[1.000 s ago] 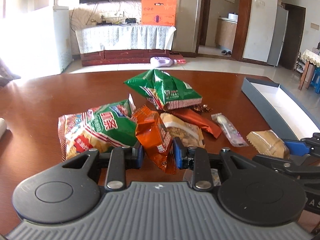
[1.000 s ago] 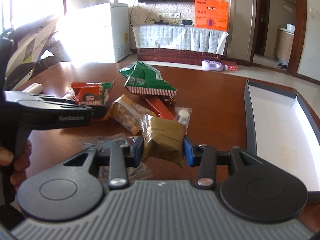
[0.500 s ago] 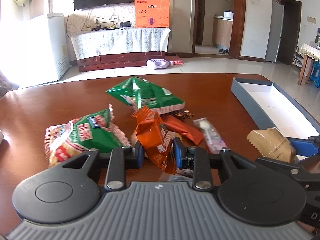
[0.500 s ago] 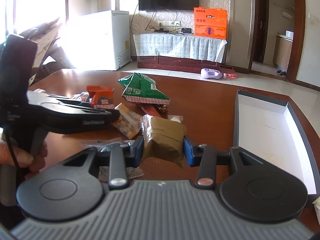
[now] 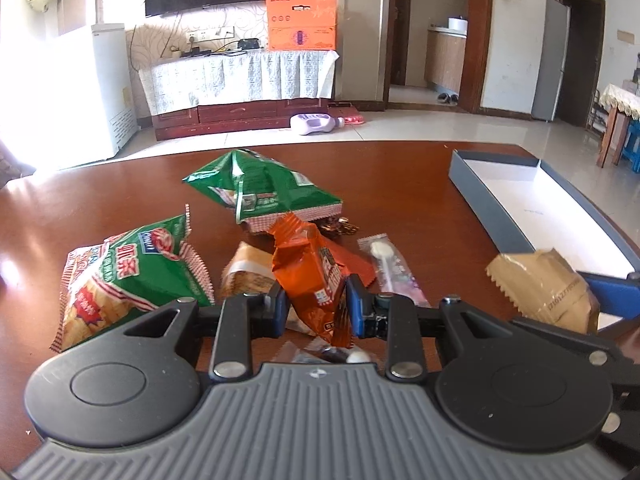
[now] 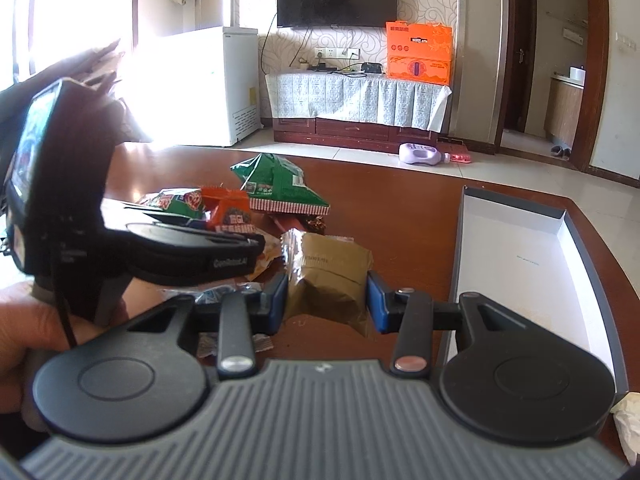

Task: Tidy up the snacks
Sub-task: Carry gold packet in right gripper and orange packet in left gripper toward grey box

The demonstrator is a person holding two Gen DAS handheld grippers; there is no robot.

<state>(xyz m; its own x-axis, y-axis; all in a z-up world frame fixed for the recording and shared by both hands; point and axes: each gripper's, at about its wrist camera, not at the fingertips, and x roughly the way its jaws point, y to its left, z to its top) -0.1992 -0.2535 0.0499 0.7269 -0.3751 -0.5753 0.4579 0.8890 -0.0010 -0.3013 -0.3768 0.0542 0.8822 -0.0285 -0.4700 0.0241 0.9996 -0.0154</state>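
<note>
Bench (image 5: 400, 184): snack pile mid-frame, open box (image 6: 520, 256) at right edge. Your right claw (image 6: 327, 298) narrowed, clamping tan packet (image 6: 328, 276) bottom centre. Your left claw (image 5: 316, 306) narrower, gripping orange packet (image 5: 312, 276), lifted above pile.

A glossy crinkled orange foil snack packet (image 5: 316, 280), a matt brown paper-look snack pouch (image 6: 332, 276) and a polished reddish-brown wooden table (image 5: 400, 184).

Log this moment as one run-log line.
left gripper: shut on orange snack packet | right gripper: shut on tan snack packet | open box: no snacks inside
</note>
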